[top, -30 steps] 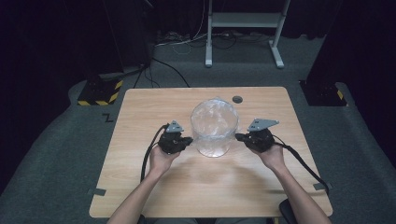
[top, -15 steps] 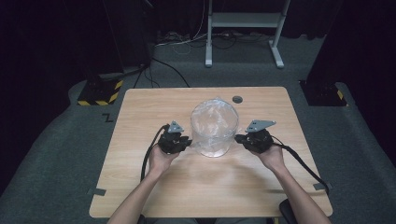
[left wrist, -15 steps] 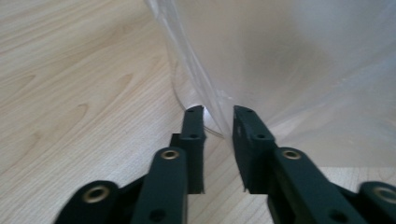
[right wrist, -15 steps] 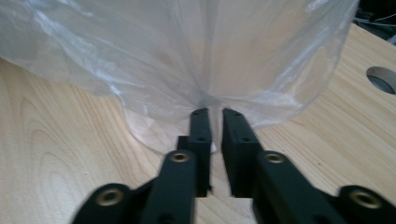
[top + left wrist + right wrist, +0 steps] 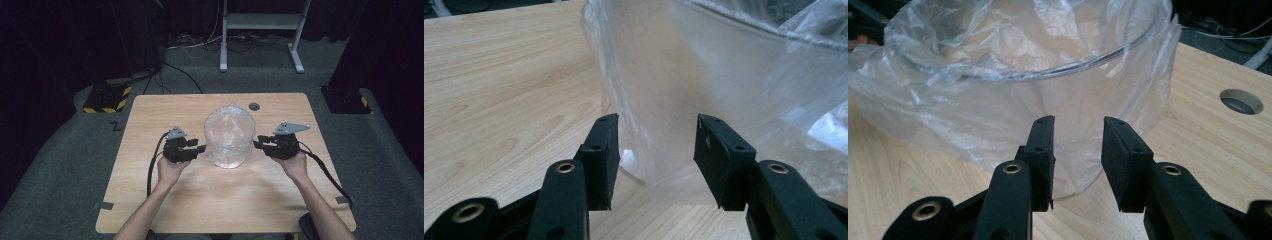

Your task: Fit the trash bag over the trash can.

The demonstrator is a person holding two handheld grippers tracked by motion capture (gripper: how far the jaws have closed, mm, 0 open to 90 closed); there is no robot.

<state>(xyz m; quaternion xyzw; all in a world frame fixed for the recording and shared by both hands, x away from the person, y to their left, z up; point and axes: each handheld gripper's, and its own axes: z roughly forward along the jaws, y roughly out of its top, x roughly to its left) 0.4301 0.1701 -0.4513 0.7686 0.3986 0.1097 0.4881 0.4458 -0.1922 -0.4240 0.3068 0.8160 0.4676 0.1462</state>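
At the middle of the wooden table [image 5: 150,200] stands one clear plastic container [image 5: 229,135], round and upright, lined with one crinkled transparent plastic bag [image 5: 1013,45] whose film spills over the rim and hangs down the outer wall. Two grippers flank it. At nine o'clock from the container the left gripper [image 5: 200,148] points toward its wall; in the left gripper view its jaws are spread apart, and the hanging film and the container's lower wall stand just ahead of the gap between them, not pinched. At three o'clock the right gripper [image 5: 256,144] points inward from the opposite side; in the right gripper view its jaws are also parted, though less widely, with the container's lower wall and the draped bag just beyond the tips and nothing held. Whether either pair of tips touches the film cannot be told.

One round cable hole [image 5: 254,106] sits in the tabletop at about one o'clock from the container, near the far edge, apart from it. Two cables trail back from the grippers toward the near edge. Beyond the table, at twelve o'clock, stands one white metal stand [image 5: 260,30] on the grey floor, and at ten o'clock lies one block with yellow and black stripes [image 5: 107,97]. Nothing lies between either gripper and the container.
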